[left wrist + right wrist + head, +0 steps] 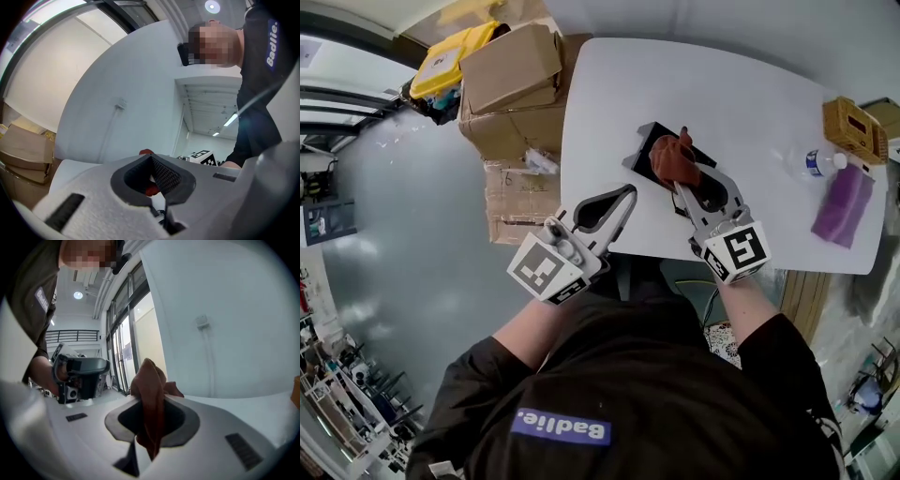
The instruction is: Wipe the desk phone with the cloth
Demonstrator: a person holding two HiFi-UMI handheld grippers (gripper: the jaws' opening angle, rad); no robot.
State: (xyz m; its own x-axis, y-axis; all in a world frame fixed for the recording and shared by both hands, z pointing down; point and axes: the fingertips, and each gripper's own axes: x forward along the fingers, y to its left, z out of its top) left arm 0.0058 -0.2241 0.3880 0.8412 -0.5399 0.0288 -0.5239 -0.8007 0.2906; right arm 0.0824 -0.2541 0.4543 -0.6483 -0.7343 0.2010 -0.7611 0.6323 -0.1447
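A black desk phone (pixel 705 159) lies on the white table (pixel 722 84) near its front edge. A rust-brown cloth (pixel 673 157) is bunched on top of the phone, and my right gripper (pixel 680 184) is shut on it. In the right gripper view the cloth (pixel 150 399) stands up between the closed jaws and hides what lies beyond. My left gripper (pixel 627 193) is shut with nothing in it, its tips over the table's front left part, just left of the phone. In the left gripper view a bit of the cloth (pixel 146 152) shows past the jaws.
Cardboard boxes (pixel 511 70) and a yellow case (pixel 450 56) are stacked off the table's left side. At the table's right end are a water bottle (pixel 820 161), a purple cloth (pixel 842 204) and a woven basket (pixel 853 127).
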